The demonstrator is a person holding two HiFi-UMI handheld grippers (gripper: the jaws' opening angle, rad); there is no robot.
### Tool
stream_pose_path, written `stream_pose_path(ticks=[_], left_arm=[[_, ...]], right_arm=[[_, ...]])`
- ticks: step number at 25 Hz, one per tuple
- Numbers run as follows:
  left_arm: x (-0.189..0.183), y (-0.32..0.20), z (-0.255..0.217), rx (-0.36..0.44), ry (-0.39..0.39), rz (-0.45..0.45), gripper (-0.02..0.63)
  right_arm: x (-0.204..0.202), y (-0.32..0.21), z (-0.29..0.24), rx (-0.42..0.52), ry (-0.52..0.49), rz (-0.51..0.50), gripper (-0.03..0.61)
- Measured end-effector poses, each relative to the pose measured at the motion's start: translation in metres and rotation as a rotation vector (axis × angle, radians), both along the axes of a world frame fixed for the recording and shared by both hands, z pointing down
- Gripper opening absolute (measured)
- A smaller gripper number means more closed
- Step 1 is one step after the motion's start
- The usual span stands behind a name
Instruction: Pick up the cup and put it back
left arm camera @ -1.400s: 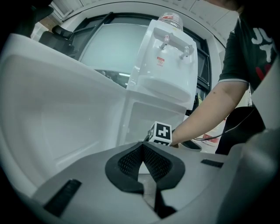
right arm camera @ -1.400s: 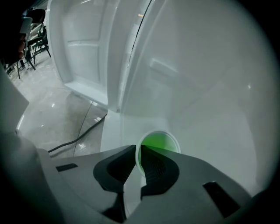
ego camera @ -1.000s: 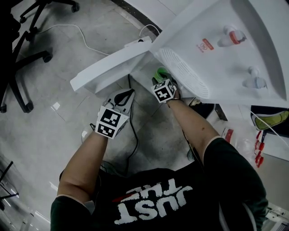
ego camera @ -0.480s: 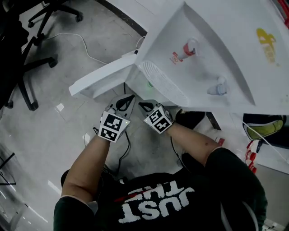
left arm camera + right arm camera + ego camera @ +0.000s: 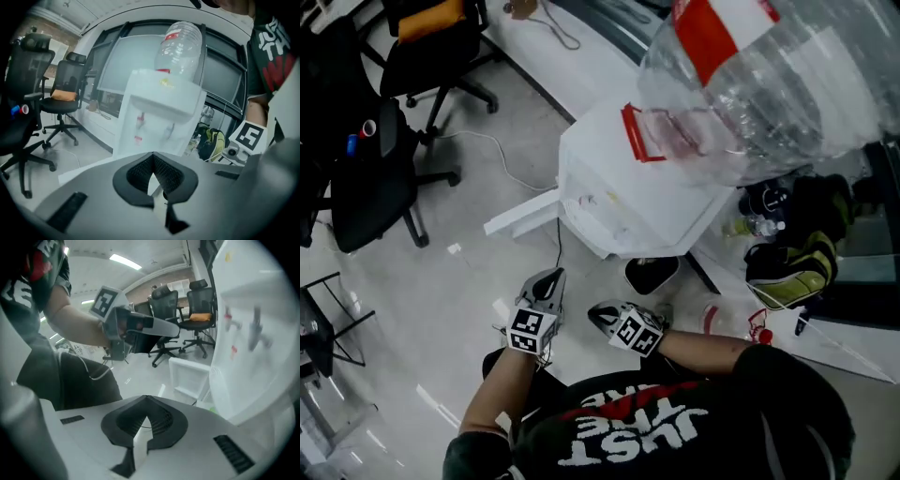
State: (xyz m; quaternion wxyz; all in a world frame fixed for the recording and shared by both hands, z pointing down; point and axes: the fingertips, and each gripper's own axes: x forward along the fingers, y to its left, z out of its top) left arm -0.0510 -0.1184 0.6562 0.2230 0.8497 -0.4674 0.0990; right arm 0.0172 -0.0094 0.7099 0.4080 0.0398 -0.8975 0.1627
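The white water dispenser (image 5: pixel 628 202) stands ahead of me with a clear bottle (image 5: pixel 750 84) on top and its lower cabinet door (image 5: pixel 525 214) swung open. Of the green cup only a small green speck (image 5: pixel 212 408) shows, low beside the dispenser's base in the right gripper view. My left gripper (image 5: pixel 551 277) and right gripper (image 5: pixel 598 315) hang side by side over the floor, well back from the cabinet. Both are shut, with nothing between the jaws of the left gripper (image 5: pixel 153 161) or the right gripper (image 5: pixel 146 401).
Black office chairs (image 5: pixel 384 178) stand at the left, and a white cable (image 5: pixel 502 150) lies on the floor near the door. A dark shoe-like object (image 5: pixel 650 275) sits by the dispenser's foot. A yellow-and-black bag (image 5: pixel 787 267) and small bottles are at the right.
Both grippers have drawn back from the cabinet, where the right one was at the green cup. Its jaws have gone from open to shut, empty. The head view has risen and widened.
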Motion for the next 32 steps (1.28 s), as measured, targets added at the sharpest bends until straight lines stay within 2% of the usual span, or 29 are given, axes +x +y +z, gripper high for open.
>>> stream_pose_path(ticks=[4,9,13,16,19,22,32], left_arm=[[0.017,0.0,-0.118,0.077,-0.023,0.023,0.0],[0.061,-0.015,-0.252,0.209,-0.031,0.075,0.0],[0.092,-0.007,-0.333,0.29,-0.036,0.112,0.0],[0.105,-0.004,-0.379,0.36,-0.046,0.129,0.0],[0.107,-0.007,-0.418,0.42,-0.033,0.125,0.0],[0.107,-0.003,-0.449,0.451,0.013,0.127,0.0],[0.084,0.01,-0.519,0.528,0.047,0.117,0.0]], right_arm=[[0.02,-0.027,-0.126,0.085,-0.091,0.039,0.034],[0.053,-0.083,-0.268,0.209,-0.212,0.145,0.034],[0.083,-0.107,-0.362,0.311,-0.31,0.198,0.034],[0.1,-0.12,-0.423,0.35,-0.381,0.234,0.034],[0.109,-0.13,-0.467,0.373,-0.438,0.275,0.034],[0.113,-0.131,-0.496,0.385,-0.483,0.314,0.034],[0.093,-0.127,-0.555,0.407,-0.586,0.351,0.034]])
